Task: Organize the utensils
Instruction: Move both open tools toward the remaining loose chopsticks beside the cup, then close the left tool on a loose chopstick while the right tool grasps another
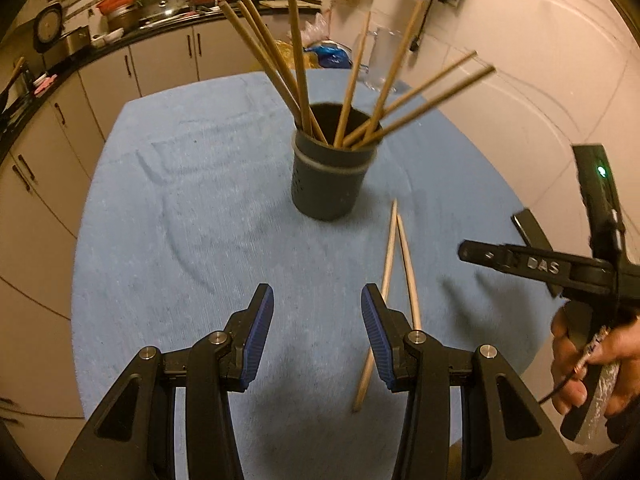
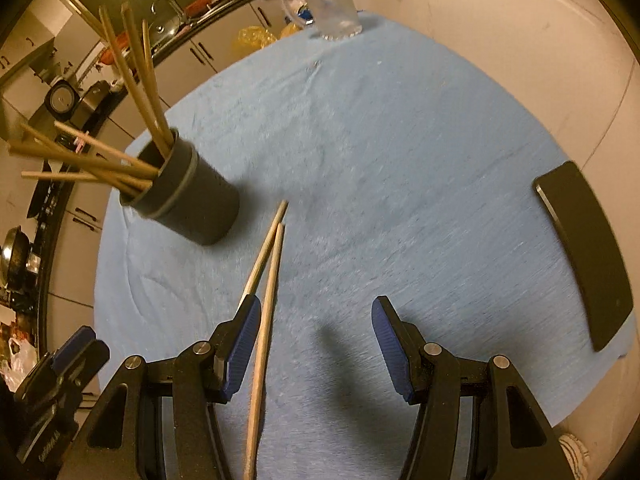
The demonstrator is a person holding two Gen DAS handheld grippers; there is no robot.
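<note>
Hovering nearest the cameras, the left tongs (image 1: pixel 317 334) stand spread with nothing between their blue pads, and the right tongs (image 2: pixel 316 348) likewise gape wide and empty above the blue cloth (image 2: pixel 400 168) covering the surface. Two loose chopsticks (image 1: pixel 394 264) lie on the cloth in a narrow V, their far tips almost meeting; one runs under the left tongs' right-hand pad, and in the right wrist view one passes just inside the left-hand pad without being pinched. Beyond them stands a dark cylindrical holder (image 1: pixel 330 176), upright, with a fan of chopsticks leaning out. A dark phone (image 2: pixel 586 256) lies at the cloth's right edge, a clear jug (image 2: pixel 330 4) at the far edge.
</note>
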